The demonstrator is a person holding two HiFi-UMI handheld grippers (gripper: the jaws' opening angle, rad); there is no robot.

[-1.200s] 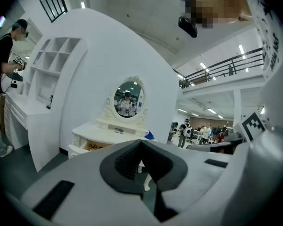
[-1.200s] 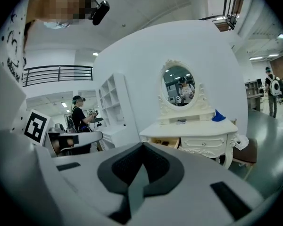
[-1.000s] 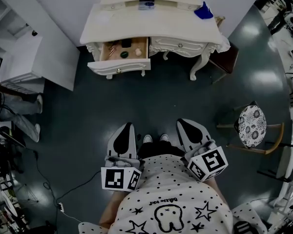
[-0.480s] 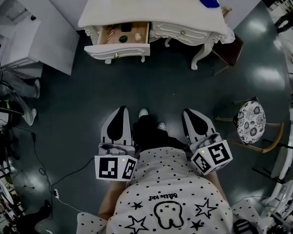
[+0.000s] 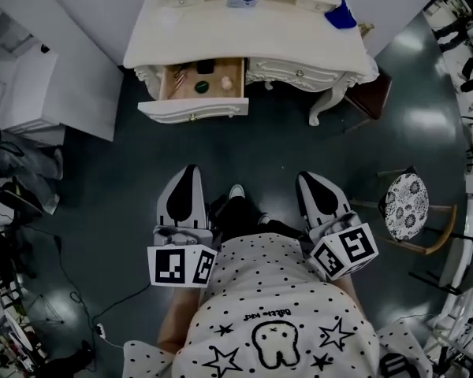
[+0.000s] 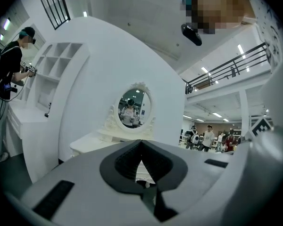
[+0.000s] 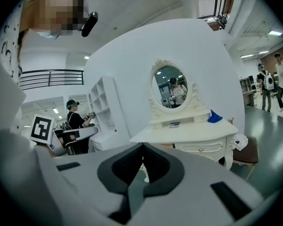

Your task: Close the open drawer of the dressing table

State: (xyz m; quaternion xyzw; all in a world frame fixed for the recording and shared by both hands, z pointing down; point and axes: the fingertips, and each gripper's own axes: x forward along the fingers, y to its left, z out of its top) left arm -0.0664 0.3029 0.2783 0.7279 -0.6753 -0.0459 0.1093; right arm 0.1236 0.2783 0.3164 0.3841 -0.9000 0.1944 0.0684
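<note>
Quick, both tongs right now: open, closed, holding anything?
Left tongs: closed, nothing between them.
Right tongs: closed, nothing between them.

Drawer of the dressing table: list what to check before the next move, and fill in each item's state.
1. Drawer open and needing a push: ok, it stands pulled out from the dressing table.
2. Small things lie inside the drawer's walls: ok, as far as the head view shows.
3. Left gripper free: ok, jaws together, nothing between them.
4. Right gripper free: ok, jaws together, empty.
5. Drawer front within reach: not ok, both grippers are well short of it, with floor between.
6. Chair out of the way: ok, it stands off to the right.
</note>
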